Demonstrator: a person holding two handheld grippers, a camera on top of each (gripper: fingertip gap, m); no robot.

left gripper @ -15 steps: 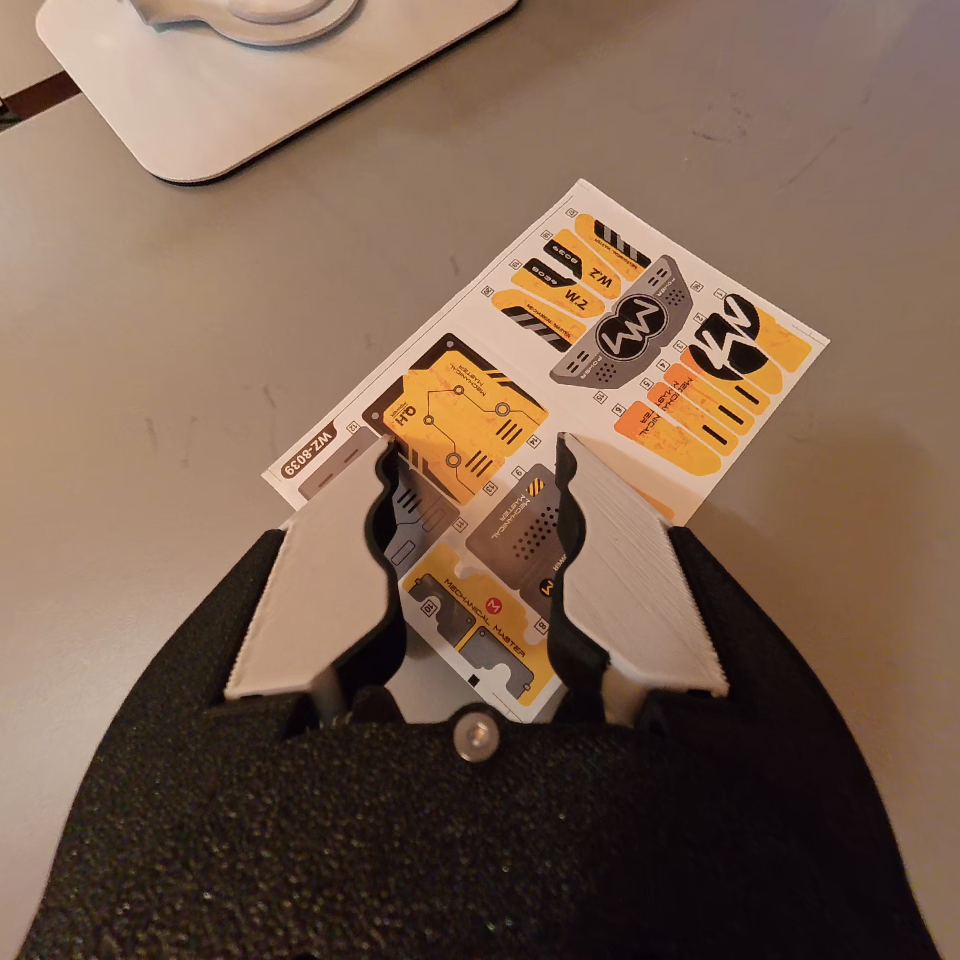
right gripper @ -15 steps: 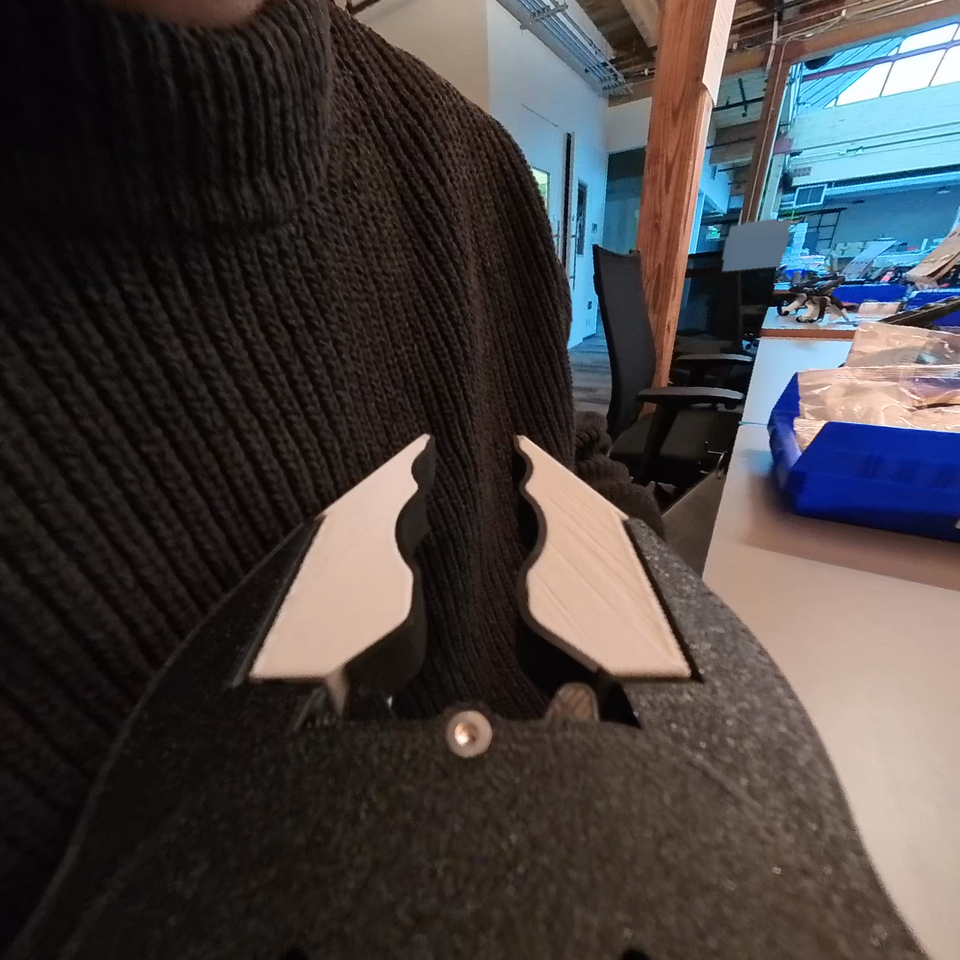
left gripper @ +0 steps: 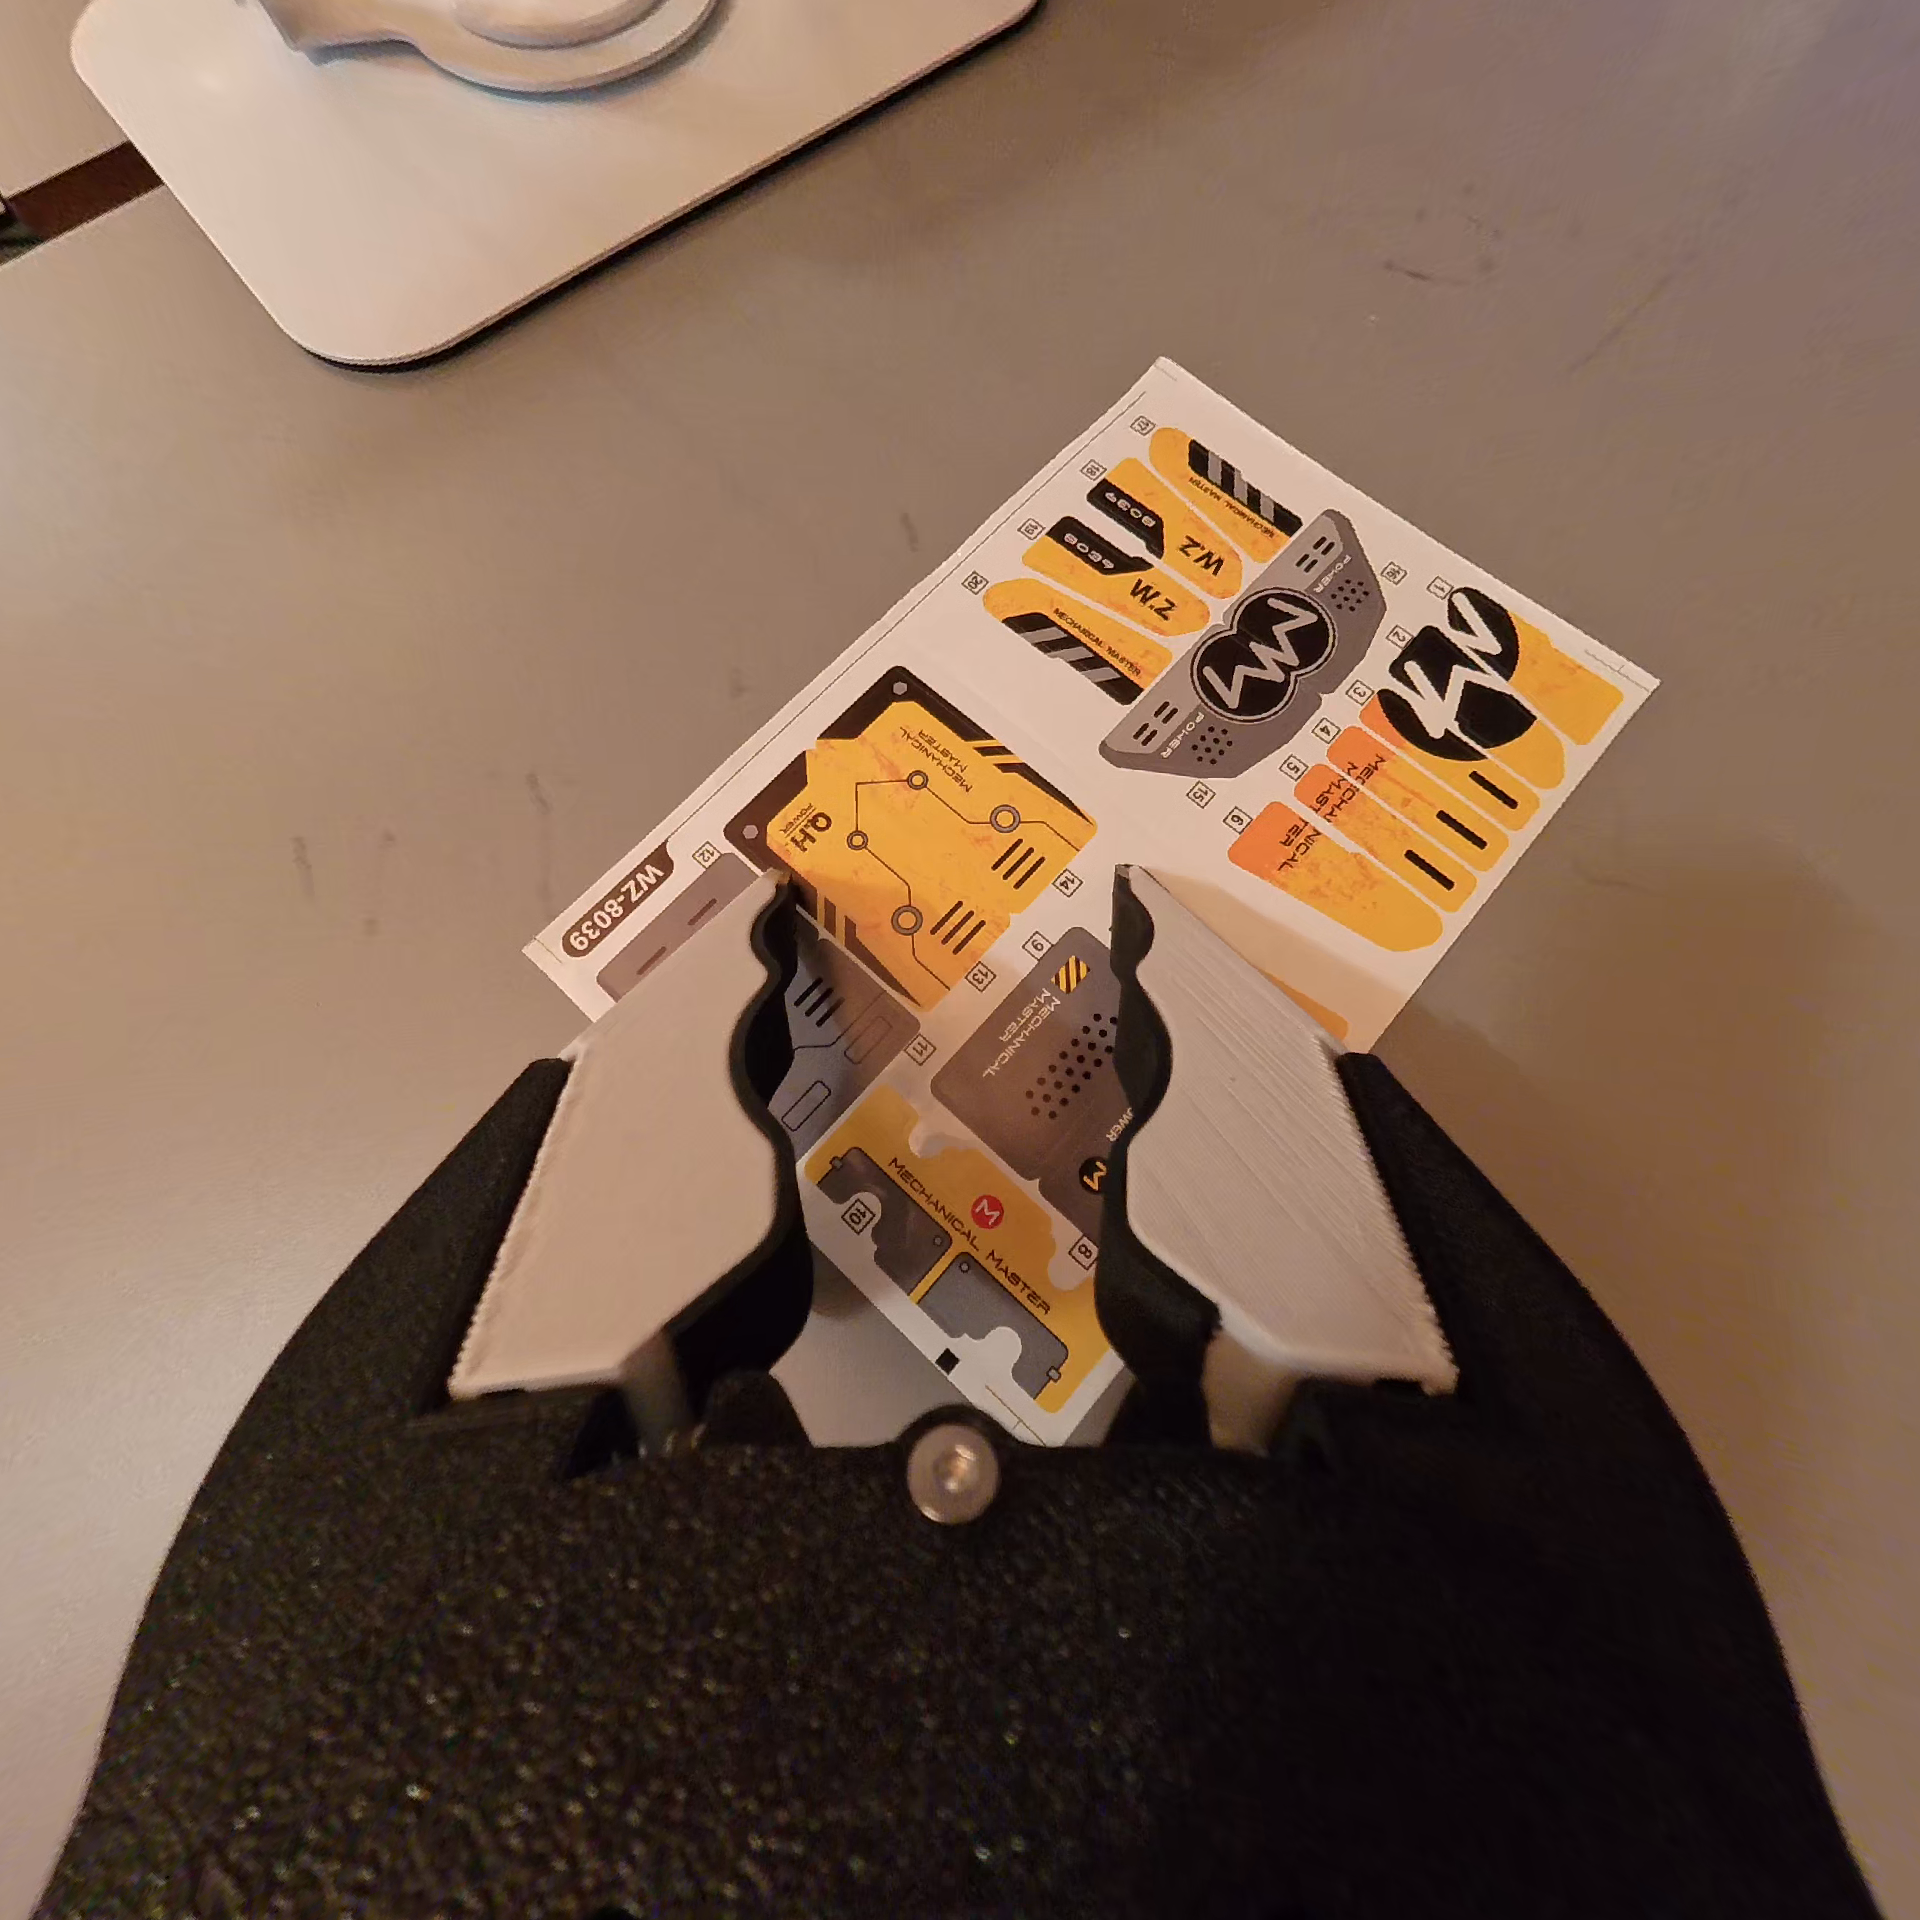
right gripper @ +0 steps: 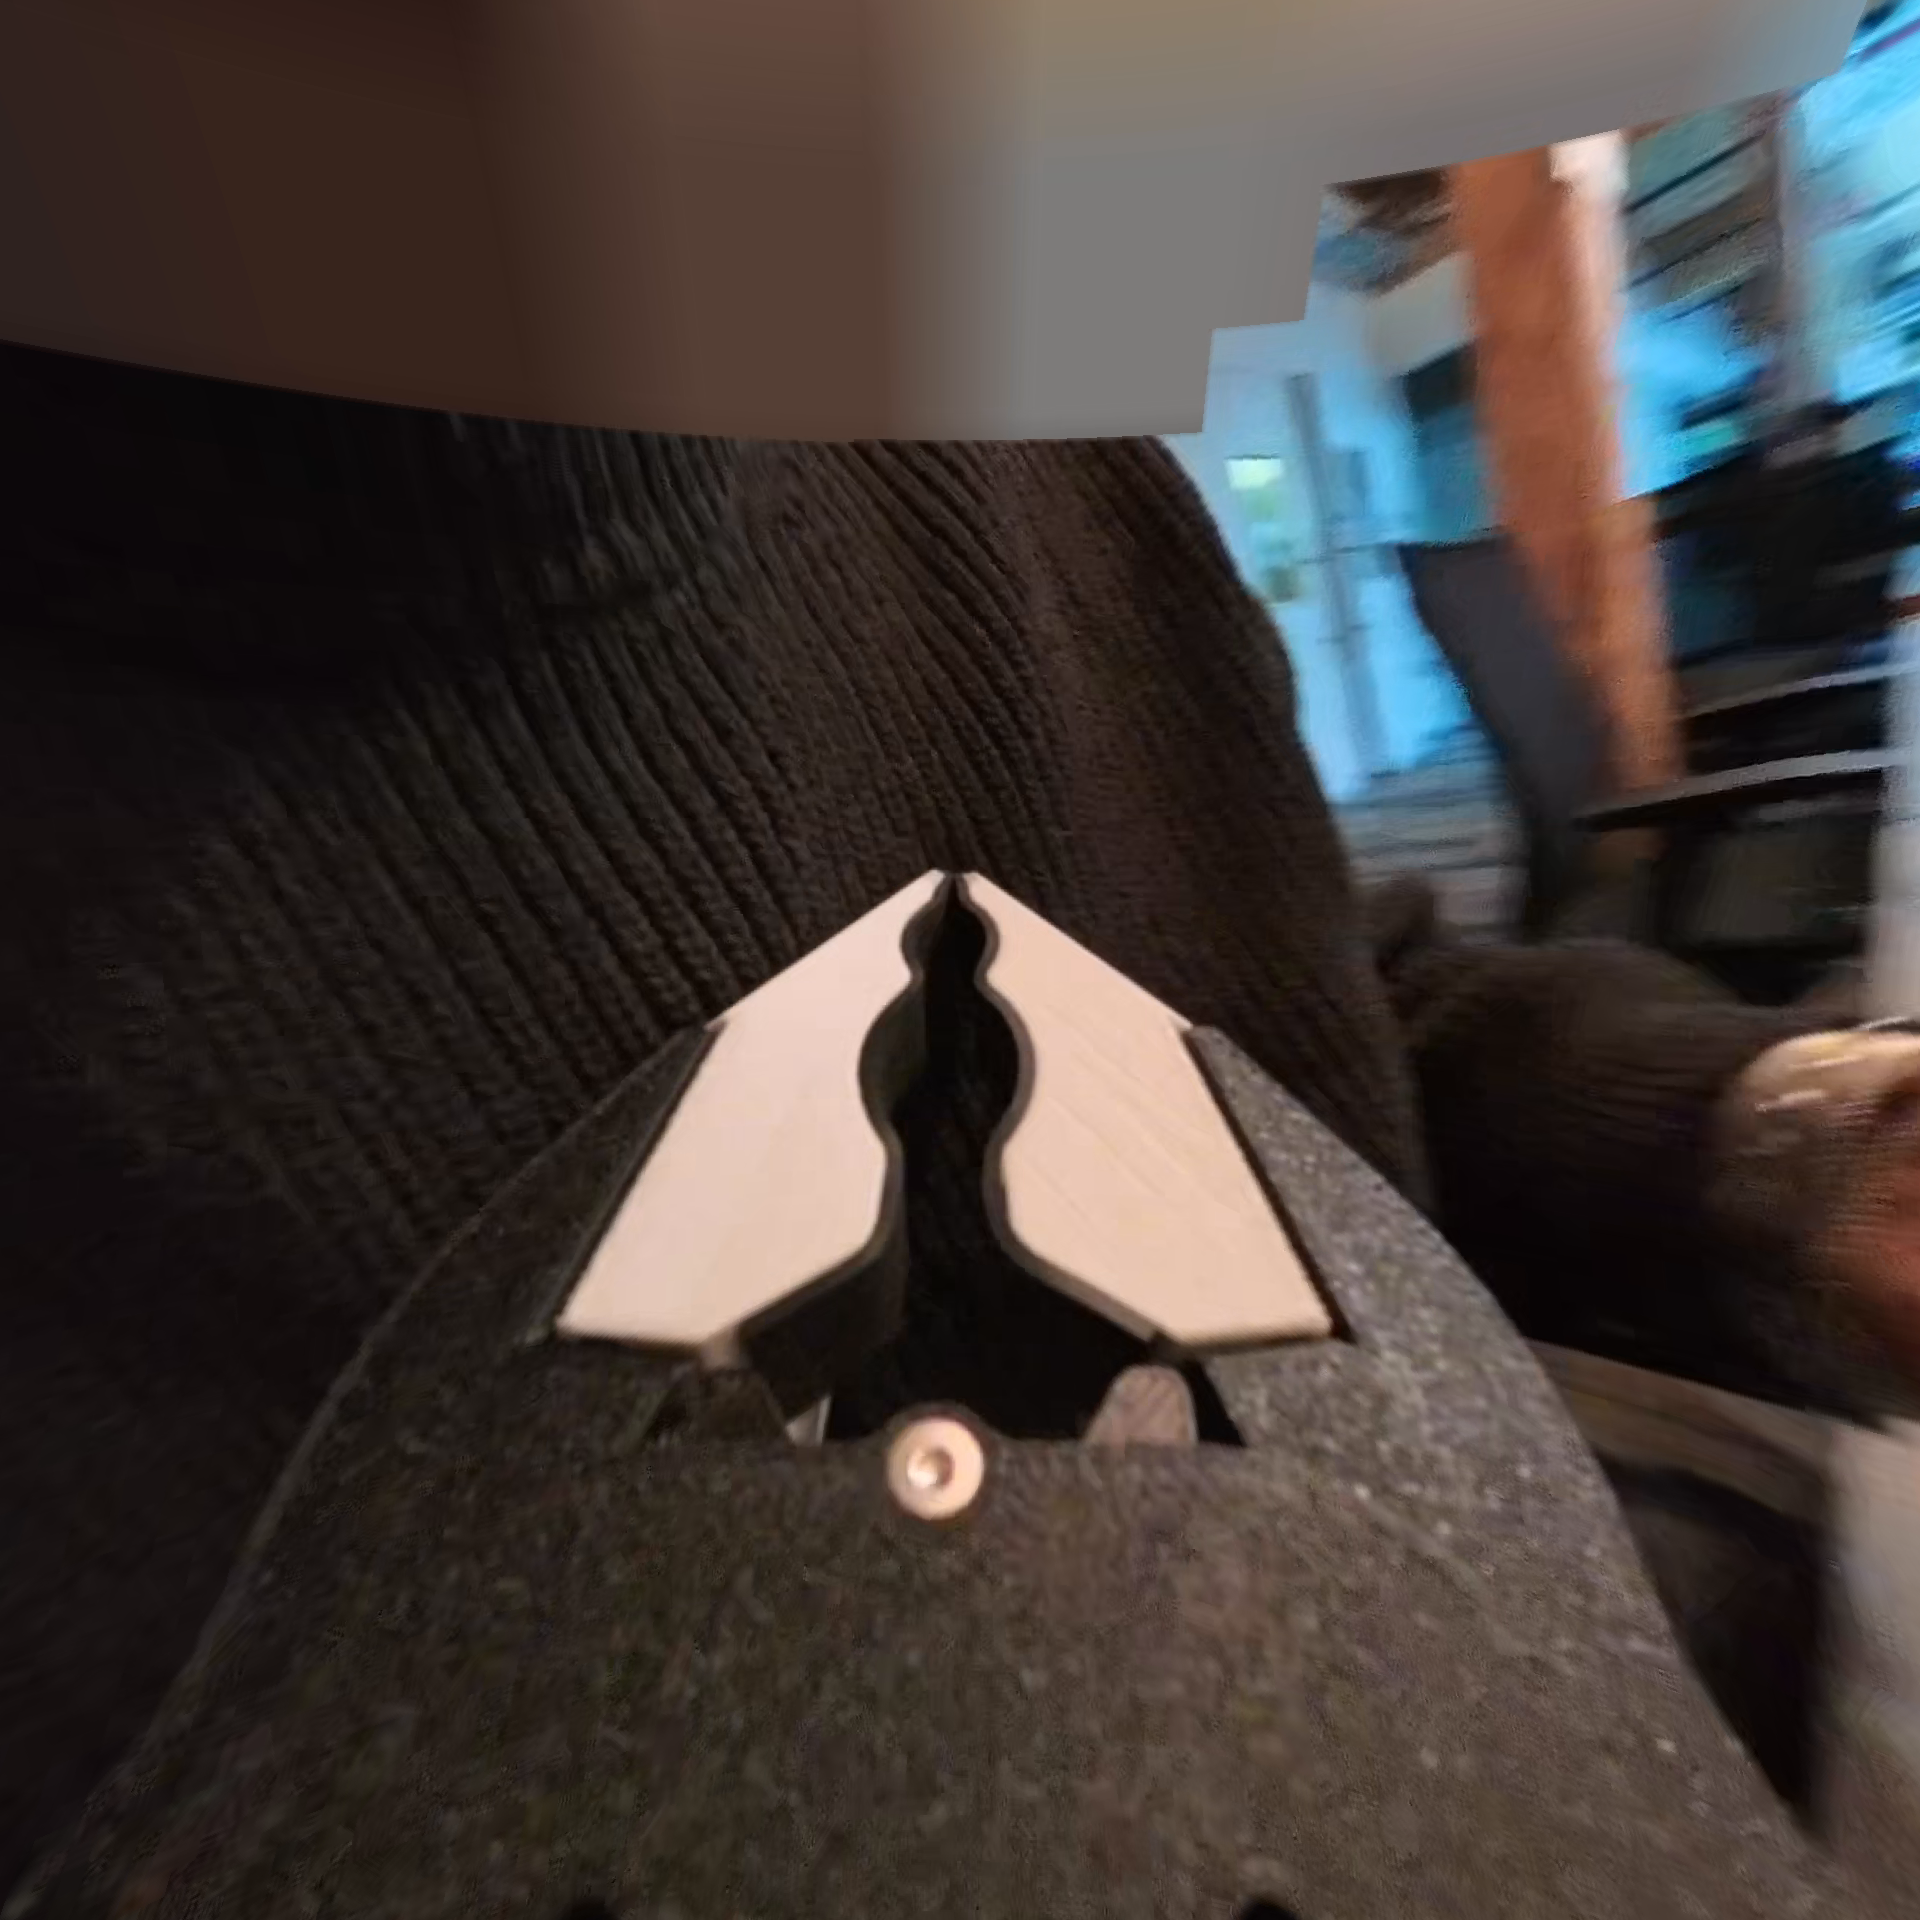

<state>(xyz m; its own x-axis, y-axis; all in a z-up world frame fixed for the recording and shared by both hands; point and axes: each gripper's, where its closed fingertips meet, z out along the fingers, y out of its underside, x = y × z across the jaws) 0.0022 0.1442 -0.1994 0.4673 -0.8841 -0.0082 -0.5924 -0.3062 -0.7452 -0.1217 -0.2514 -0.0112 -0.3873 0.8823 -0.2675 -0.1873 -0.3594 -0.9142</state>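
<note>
A: What changed?
B: The right gripper [right gripper: 952, 883] has closed its tips, empty, facing a sweater [right gripper: 623, 831].
A: Left gripper [left gripper: 945, 883]?
B: Unchanged: apart over the sticker sheet [left gripper: 1195, 675] on the table [left gripper: 416, 675].

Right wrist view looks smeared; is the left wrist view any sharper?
Right wrist view: motion-blurred throughout, right gripper shut before a dark knit sweater. Left wrist view: sharp, evenly lit, left gripper open over the sticker sheet, soft shadows on the grey table.
</note>
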